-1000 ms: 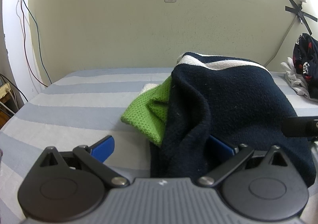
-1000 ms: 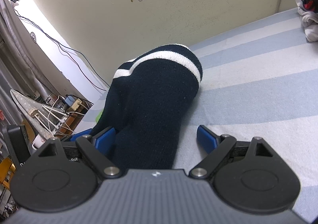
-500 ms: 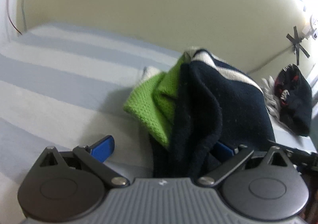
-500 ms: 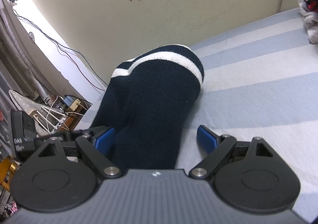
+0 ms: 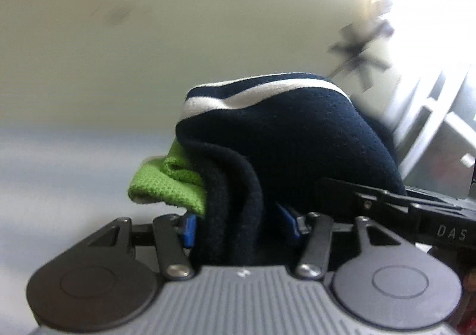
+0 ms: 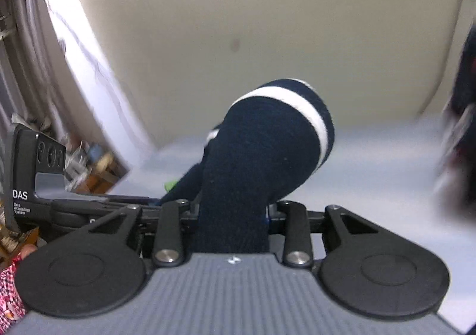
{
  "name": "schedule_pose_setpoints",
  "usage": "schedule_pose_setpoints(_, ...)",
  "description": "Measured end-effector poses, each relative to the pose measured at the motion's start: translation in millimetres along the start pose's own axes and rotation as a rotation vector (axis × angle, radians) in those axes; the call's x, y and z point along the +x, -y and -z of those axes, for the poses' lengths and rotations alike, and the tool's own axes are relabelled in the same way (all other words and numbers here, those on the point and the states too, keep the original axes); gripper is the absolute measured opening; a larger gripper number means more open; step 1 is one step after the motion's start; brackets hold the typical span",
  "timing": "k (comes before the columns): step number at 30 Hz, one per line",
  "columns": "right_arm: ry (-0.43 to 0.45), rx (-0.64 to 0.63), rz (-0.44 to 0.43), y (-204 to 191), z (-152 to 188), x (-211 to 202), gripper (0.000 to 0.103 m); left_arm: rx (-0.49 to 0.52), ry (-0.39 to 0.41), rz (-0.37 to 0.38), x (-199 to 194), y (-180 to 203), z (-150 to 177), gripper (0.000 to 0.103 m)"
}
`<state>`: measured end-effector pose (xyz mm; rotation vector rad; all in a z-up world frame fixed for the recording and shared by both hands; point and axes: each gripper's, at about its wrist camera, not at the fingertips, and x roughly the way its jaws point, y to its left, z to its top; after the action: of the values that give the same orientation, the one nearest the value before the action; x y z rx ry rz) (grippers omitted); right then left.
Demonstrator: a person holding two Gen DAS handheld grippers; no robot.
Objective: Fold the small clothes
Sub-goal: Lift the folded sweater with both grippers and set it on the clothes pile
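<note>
Navy fleece fills the gap of both tongs. The left gripper [image 5: 241, 226] has just been closing, and its blue pads [image 5: 189, 229] now pinch a thick bunched fold of the navy garment [image 5: 285, 144], which rises straight ahead of the jaws and ends in a white stripe [image 5: 253, 98] along its upper edge. Pressed against the left side of that fold, just beyond the left pad, sits a bright green knitted cloth [image 5: 162, 186] with a pale edge; whether the pad also catches it cannot be told.

The right gripper [image 6: 232, 211] has likewise just been closing, and its jaws are clamped on another part of the same navy garment [image 6: 255, 156], with only a sliver of blue pad showing at the right. The fabric stands up from the jaws as a rounded column, tilted slightly to the right, with the white stripe [image 6: 297, 100] wrapped around its top. A speck of the green cloth [image 6: 170, 185] peeks out low to the left of it.

Each tool appears in the other's view: the right one lies to the right of the left gripper, and the left one, marked DAS, to the left of the right gripper.

Beyond the garment lies the pale blue-grey striped sheet [image 6: 372, 174], blurred, backed by a cream wall [image 5: 148, 37]. A dark blurred heap of clothes [image 6: 461, 138] sits far right of the right gripper, and a patterned pink sleeve [image 6: 9, 296] at its lower left.
</note>
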<state>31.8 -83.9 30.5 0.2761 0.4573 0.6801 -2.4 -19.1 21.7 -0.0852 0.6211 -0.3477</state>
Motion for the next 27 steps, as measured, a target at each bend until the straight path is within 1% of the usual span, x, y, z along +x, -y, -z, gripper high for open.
schedule_pose_setpoints(2, 0.094, -0.02, 0.044, 21.4, -29.7, -31.5, 0.036, 0.059, 0.054, 0.049, 12.9, 35.5, -33.7, 0.05)
schedule_pose_setpoints(4, 0.186, -0.037, 0.097, 48.3, -54.4, -62.3, 0.036, 0.119, 0.091, 0.091, 34.3, 74.9, -64.0, 0.052)
schedule_pose_setpoints(5, 0.221, -0.027, 0.127, 65.5, -64.7, -74.8, 0.036, 0.14, 0.094, 0.11, 49.7, 93.8, -77.6, 0.052)
schedule_pose_setpoints(7, 0.258, 0.029, 0.175, 104.2, -80.2, -90.9, 0.036, 0.162, 0.076, 0.134, 86.6, 124.5, -97.6, 0.053)
schedule_pose_setpoints(8, 0.261, 0.068, 0.193, 126.1, -85.7, -94.5, 0.037, 0.17, 0.056, 0.136, 109.7, 138.0, -104.6, 0.053)
schedule_pose_setpoints(10, 0.239, 0.173, 0.239, 178.1, -91.2, -90.7, 0.037, 0.177, -0.021, 0.115, 165.7, 159.4, -111.9, 0.057)
schedule_pose_setpoints(12, 0.159, 0.351, 0.306, 238.5, -85.8, -71.6, 0.038, 0.166, -0.136, 0.048, 227.7, 169.5, -110.9, 0.057)
schedule_pose_setpoints(13, 0.125, 0.445, 0.322, 267.5, -77.3, -60.8, 0.038, 0.15, -0.201, 0.013, 257.5, 170.1, -107.1, 0.066)
schedule_pose_setpoints(14, 0.126, 0.518, 0.303, 292.6, -67.3, -53.5, 0.036, 0.117, -0.222, 0.008, 275.1, 167.1, -103.8, 0.073)
schedule_pose_setpoints(15, 0.157, 0.545, 0.274, 306.4, -60.2, -51.1, 0.036, 0.083, -0.199, 0.006, 281.3, 163.0, -103.3, 0.084)
schedule_pose_setpoints(16, 0.183, 0.55, 0.263, 310.6, -58.6, -51.2, 0.035, 0.08, -0.193, 0.015, 283.3, 161.6, -104.1, 0.085)
schedule_pose_setpoints(17, 0.187, 0.534, 0.274, 308.1, -59.8, -50.9, 0.036, 0.093, -0.19, 0.02, 283.1, 161.6, -104.5, 0.086)
schedule_pose_setpoints(18, 0.188, 0.504, 0.287, 303.8, -60.6, -49.2, 0.036, 0.116, -0.183, 0.007, 280.1, 162.0, -103.6, 0.093)
schedule_pose_setpoints(19, 0.194, 0.479, 0.294, 295.5, -60.5, -44.6, 0.037, 0.147, -0.167, -0.022, 275.4, 164.0, -102.8, 0.099)
schedule_pose_setpoints(20, 0.205, 0.467, 0.296, 292.1, -59.8, -44.6, 0.04, 0.167, -0.15, -0.037, 272.0, 166.6, -103.4, 0.099)
schedule_pose_setpoints(21, 0.215, 0.47, 0.296, 287.8, -58.8, -48.5, 0.042, 0.18, -0.131, -0.04, 263.1, 167.2, -102.8, 0.099)
schedule_pose_setpoints(22, 0.227, 0.475, 0.304, 282.3, -58.2, -52.5, 0.046, 0.18, -0.111, -0.037, 253.7, 165.4, -102.1, 0.099)
schedule_pose_setpoints(23, 0.253, 0.473, 0.319, 276.1, -57.4, -60.2, 0.055, 0.172, -0.089, -0.032, 244.7, 164.4, -101.9, 0.1)
schedule_pose_setpoints(24, 0.292, 0.454, 0.359, 263.1, -55.1, -69.6, 0.063, 0.164, -0.071, -0.028, 230.7, 159.1, -97.0, 0.103)
schedule_pose_setpoints(25, 0.342, 0.419, 0.417, 246.9, -53.2, -79.5, 0.08, 0.161, -0.059, -0.027, 217.0, 153.1, -91.6, 0.103)
schedule_pose_setpoints(26, 0.399, 0.37, 0.473, 230.0, -47.2, -90.0, 0.087, 0.167, -0.053, -0.032, 207.2, 146.4, -86.0, 0.103)
schedule_pose_setpoints(27, 0.442, 0.318, 0.521, 211.5, -39.4, -99.5, 0.087, 0.18, -0.048, -0.044, 197.7, 144.8, -76.7, 0.103)
